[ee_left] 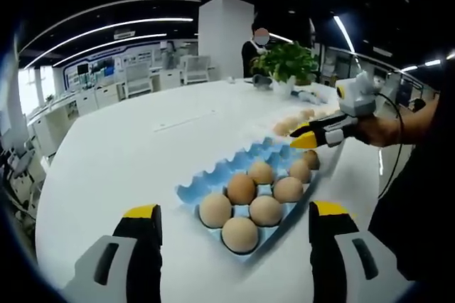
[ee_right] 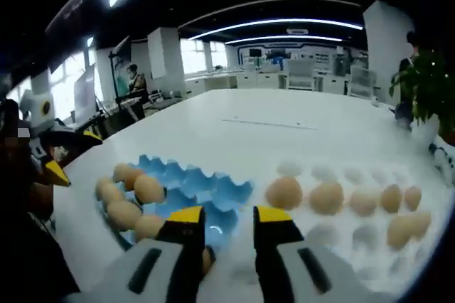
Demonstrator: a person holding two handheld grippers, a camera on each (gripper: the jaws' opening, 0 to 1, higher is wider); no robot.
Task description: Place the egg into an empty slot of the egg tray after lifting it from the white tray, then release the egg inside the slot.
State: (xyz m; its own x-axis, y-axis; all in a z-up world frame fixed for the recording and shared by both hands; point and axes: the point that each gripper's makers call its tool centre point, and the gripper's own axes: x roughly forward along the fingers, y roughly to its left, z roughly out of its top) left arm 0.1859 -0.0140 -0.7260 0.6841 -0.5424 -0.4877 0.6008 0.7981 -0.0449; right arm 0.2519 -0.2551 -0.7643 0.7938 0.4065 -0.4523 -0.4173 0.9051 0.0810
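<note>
Yellow-tipped jaws of the left gripper (ee_left: 232,212) rise from the bottom of the left gripper view, set wide apart with nothing between them. Just beyond them the blue egg tray (ee_left: 213,178) lies on the white counter (ee_left: 128,153), and 7 brown eggs fill its near end (the far slots are bare). One of those eggs (ee_left: 240,234) sits closest to the camera. At the tray's far right edge the right gripper (ee_left: 306,137) reaches in, held by a person's hand (ee_left: 387,130); I cannot tell from here whether its jaws grip anything. More eggs lie past it on the white tray (ee_left: 323,112). A potted plant (ee_left: 288,65) stands at the counter's far side.

Right gripper view: the right gripper (ee_right: 231,218) has its jaws parted over the blue egg tray (ee_right: 213,189), gripping nothing. About 5 eggs crowd the tray's left end. To the right, the white tray (ee_right: 313,232) carries a row of brown eggs, the nearest egg (ee_right: 284,193) just beside the blue tray. At far left the left gripper (ee_right: 57,168) shows.
</note>
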